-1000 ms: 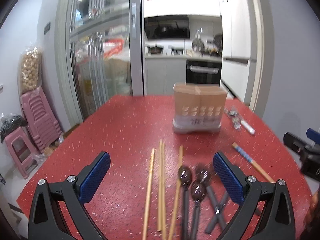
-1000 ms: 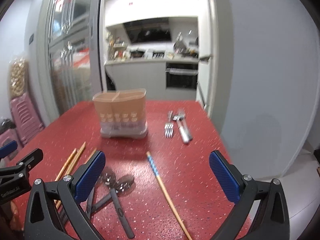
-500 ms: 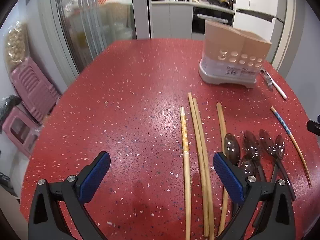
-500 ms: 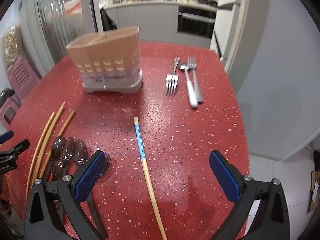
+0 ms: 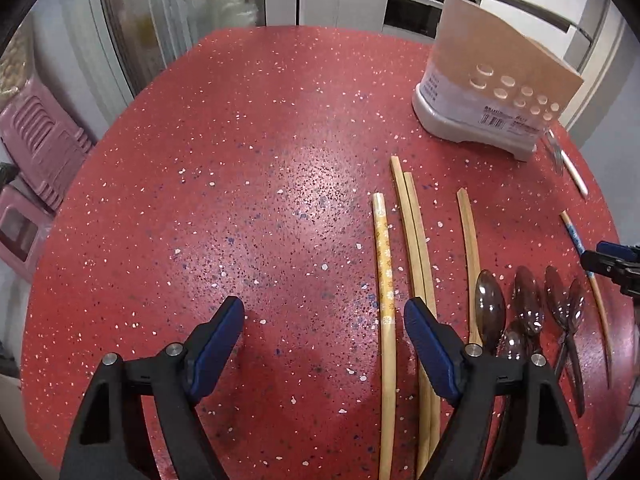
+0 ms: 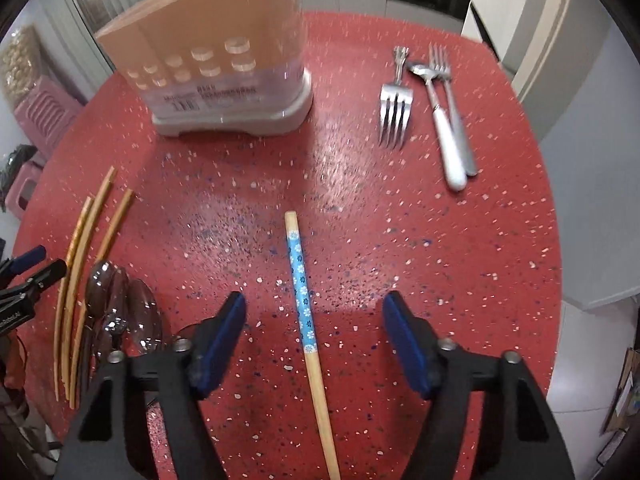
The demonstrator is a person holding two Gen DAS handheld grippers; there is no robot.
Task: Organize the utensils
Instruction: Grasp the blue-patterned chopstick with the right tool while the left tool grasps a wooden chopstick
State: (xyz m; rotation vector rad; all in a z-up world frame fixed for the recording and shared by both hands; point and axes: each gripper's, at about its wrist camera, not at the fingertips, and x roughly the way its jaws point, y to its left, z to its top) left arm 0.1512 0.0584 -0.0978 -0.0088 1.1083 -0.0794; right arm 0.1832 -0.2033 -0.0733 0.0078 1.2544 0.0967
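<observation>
Right gripper [image 6: 314, 312] closing astride slender blue-patterned bamboo chopstick [image 6: 301, 284], untouched.

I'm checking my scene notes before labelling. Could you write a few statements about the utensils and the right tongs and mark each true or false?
1. The blue-patterned wooden chopstick lies between the closing right tongs' pads, not yet pinched. True.
2. The tan plastic utensil holder lies tipped over. False: it stands upright.
3. The metal forks lie on the red speckled table. True.
4. The dark translucent plastic spoons sit in the holder. False: they lie on the table.
</observation>
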